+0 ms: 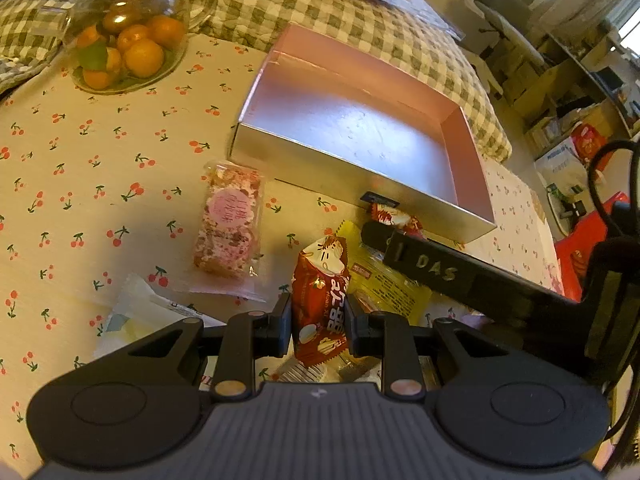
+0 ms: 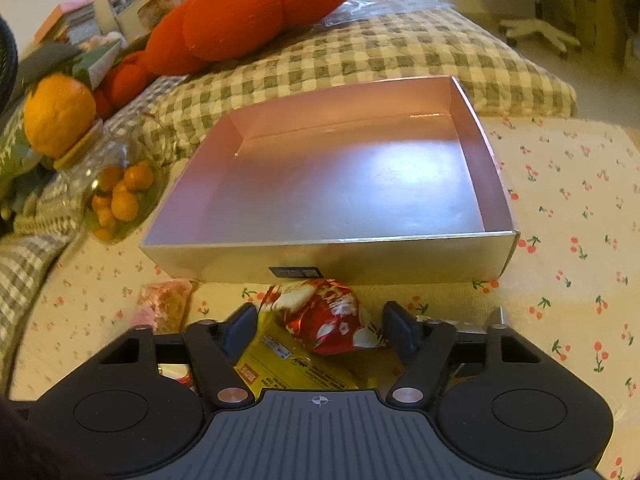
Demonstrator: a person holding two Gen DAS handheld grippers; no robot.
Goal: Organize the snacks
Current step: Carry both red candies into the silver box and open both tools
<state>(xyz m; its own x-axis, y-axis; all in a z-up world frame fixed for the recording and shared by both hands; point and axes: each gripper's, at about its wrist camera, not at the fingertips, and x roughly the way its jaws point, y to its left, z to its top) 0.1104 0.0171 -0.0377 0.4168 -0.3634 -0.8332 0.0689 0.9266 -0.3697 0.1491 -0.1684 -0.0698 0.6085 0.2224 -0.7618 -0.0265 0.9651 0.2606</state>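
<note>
Pinching a red snack packet (image 1: 320, 300) mid-body, left gripper (image 1: 318, 320) is squeezing light, crinkly, probably slippery foil; right gripper (image 2: 320, 328) is spreading around another red packet (image 2: 332, 320).

Home living rm: cherry-print tablecloth (image 1: 100, 200), checked quilt (image 2: 380, 52), red plush cushion (image 2: 248, 12), fruit jar (image 1: 128, 40)

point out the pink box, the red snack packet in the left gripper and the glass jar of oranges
pink box (image 2: 360, 184), right wrist view, bare inner floor
red snack packet (image 1: 320, 304), left wrist view, middle of wrapper
glass jar of oranges (image 1: 128, 40), left wrist view, glass belly
</note>
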